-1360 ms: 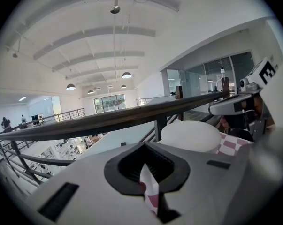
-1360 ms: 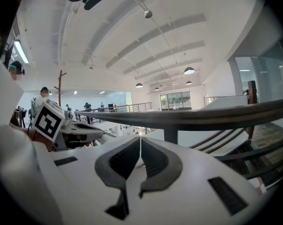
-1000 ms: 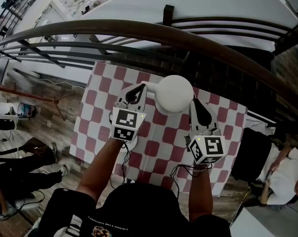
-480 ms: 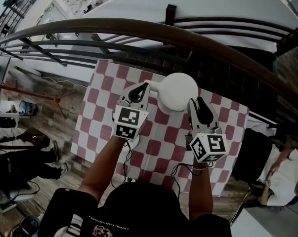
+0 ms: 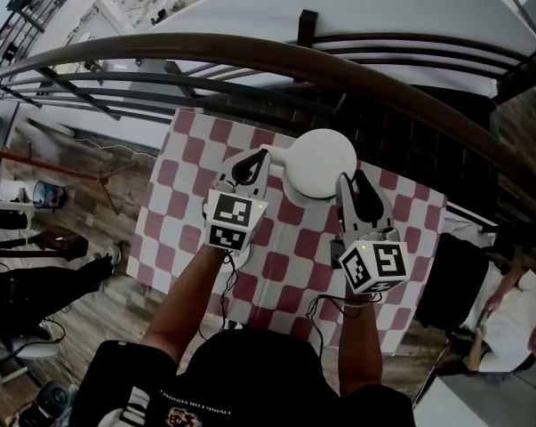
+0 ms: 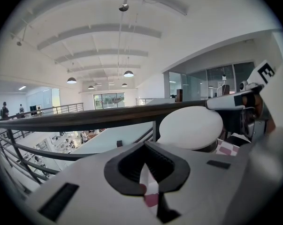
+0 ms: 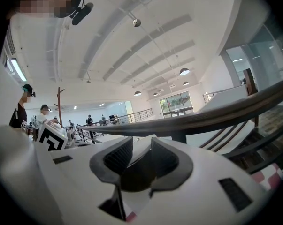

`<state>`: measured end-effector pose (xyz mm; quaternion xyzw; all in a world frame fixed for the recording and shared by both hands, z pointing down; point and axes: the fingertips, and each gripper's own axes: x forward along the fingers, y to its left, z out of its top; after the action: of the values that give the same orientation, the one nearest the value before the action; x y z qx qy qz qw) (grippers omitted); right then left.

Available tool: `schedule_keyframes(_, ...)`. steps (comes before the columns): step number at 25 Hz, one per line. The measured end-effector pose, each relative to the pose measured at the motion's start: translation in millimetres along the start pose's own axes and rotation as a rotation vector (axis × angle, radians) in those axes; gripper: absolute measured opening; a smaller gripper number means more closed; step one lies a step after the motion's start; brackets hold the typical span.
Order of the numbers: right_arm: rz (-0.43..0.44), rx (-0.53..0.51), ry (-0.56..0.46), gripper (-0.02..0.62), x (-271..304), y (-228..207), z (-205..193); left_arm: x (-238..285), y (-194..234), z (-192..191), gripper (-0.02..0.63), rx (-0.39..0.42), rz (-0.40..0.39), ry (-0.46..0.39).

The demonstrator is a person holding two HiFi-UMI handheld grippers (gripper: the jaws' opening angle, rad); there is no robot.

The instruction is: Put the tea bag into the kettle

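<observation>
Both grippers are up against the kettle (image 5: 319, 163), which stands on the red-and-white checked table (image 5: 183, 198), toward its far side, just in front of the dark railing (image 5: 250, 56).

The left gripper (image 5: 260, 156) is at the kettle's left side, its tip right beside the short white stub that sticks out of the kettle there. In the left gripper view its fingers (image 6: 167, 165) are clenched, with the tips meeting. The only thing in the slit behind them is a sliver of white and pink, which looks like the tablecloth showing through. I can't see anything pinched in there. From that camera the kettle's white domed top sits just right of the tips and a bit farther off, not between them.

The right gripper (image 5: 352, 181) comes in from the near right, its tips at the kettle's near-right edge. In the right gripper view its pads (image 7: 115, 161) are spread. A pale wedge with a dark mass under it fills the gap, and I read that as the kettle's rim and body.

I honestly can't pick out the tea bag in any view.
</observation>
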<state>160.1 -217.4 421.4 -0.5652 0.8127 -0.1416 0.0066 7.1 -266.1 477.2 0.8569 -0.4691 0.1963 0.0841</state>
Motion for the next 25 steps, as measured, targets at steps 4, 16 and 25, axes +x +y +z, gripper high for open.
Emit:
schedule_keyframes(4,0.018,0.006,-0.044,0.110,1.3,7.2,11.6,-0.3,0.3,0.0,-0.002,0.000,0.002,0.000)
schedule_keyframes(16,0.199,-0.006,-0.185,0.110,12.2,60.0,56.3,-0.9,-1.9,1.6,-0.002,0.013,0.015,-0.010)
schedule_keyframes(25,0.254,-0.018,-0.193,0.110,20.0,83.1,63.0,-1.5,-1.3,1.1,-0.002,0.004,0.011,-0.014)
